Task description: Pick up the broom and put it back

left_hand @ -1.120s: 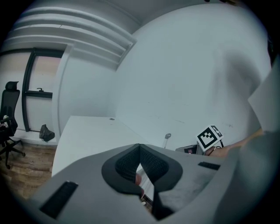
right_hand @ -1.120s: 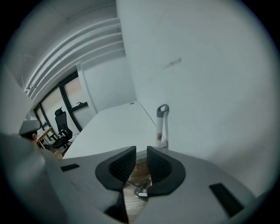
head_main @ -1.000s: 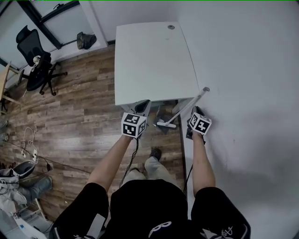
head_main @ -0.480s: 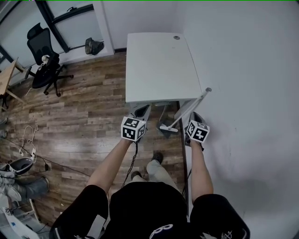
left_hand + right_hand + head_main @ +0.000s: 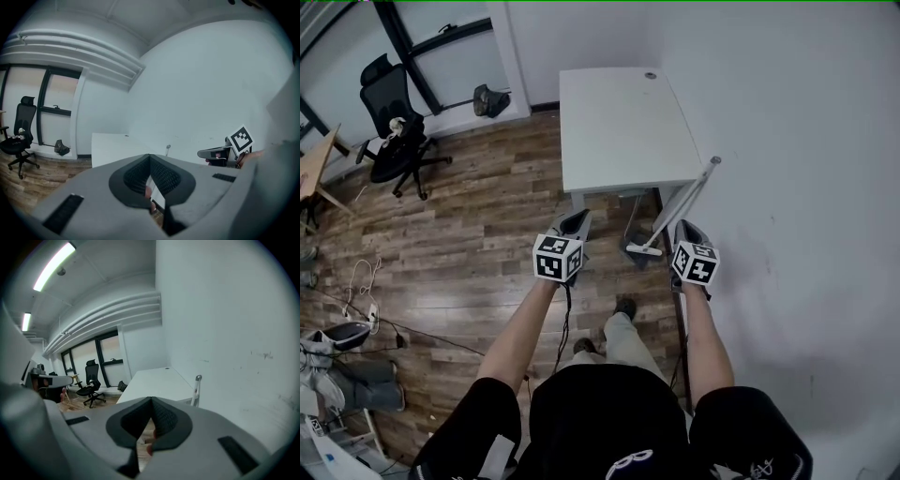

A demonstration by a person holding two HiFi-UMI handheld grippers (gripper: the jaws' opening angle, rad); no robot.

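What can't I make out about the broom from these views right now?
1. Broom head: head view, too small to make out its bristles.
2. Broom's lower half: right gripper view, hidden behind the right gripper's own body; only the handle top shows.
3. What the handle leans on, wall or desk: head view, too small to tell.

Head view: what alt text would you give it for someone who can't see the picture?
From above, a person holds the left gripper and right gripper, both shut and empty, out toward a white broom leaning beside a white desk, by the white wall. A black office chair stands on the wooden floor at upper left.
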